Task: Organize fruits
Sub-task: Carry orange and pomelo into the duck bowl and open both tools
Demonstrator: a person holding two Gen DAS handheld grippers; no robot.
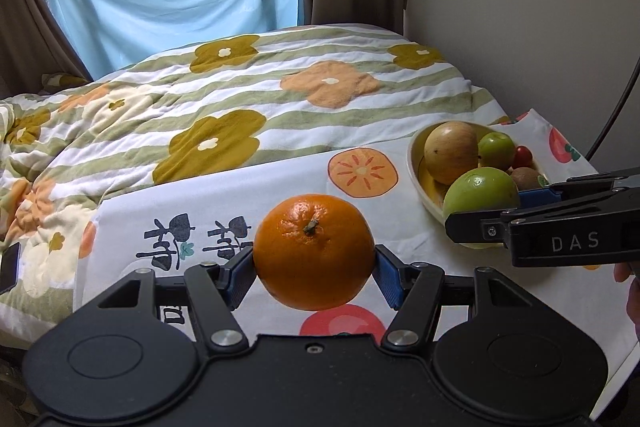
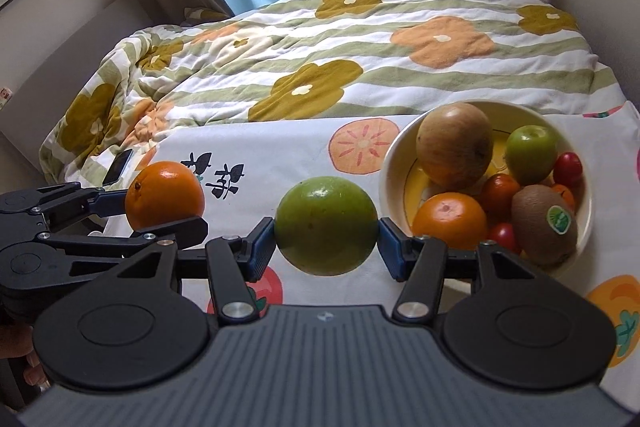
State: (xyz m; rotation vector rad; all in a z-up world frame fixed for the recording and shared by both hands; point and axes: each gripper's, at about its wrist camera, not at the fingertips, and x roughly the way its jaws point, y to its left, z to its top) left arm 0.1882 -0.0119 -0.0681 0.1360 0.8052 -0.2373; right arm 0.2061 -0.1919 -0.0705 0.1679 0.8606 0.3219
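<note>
My left gripper (image 1: 314,267) is shut on an orange (image 1: 314,251) and holds it above the tablecloth; the orange also shows in the right wrist view (image 2: 164,195). My right gripper (image 2: 326,239) is shut on a large green fruit (image 2: 326,225), also seen in the left wrist view (image 1: 480,195), just left of the cream fruit bowl (image 2: 394,155). The bowl holds a brownish apple (image 2: 454,143), a green apple (image 2: 530,147), an orange (image 2: 448,217), a kiwi (image 2: 544,223) and small red tomatoes (image 2: 568,163).
A white tablecloth (image 2: 288,155) with fruit prints covers the table. Behind it lies a bed with a flowered quilt (image 2: 360,59). A phone (image 2: 118,167) lies on the quilt at the left. Curtains and a wall stand behind.
</note>
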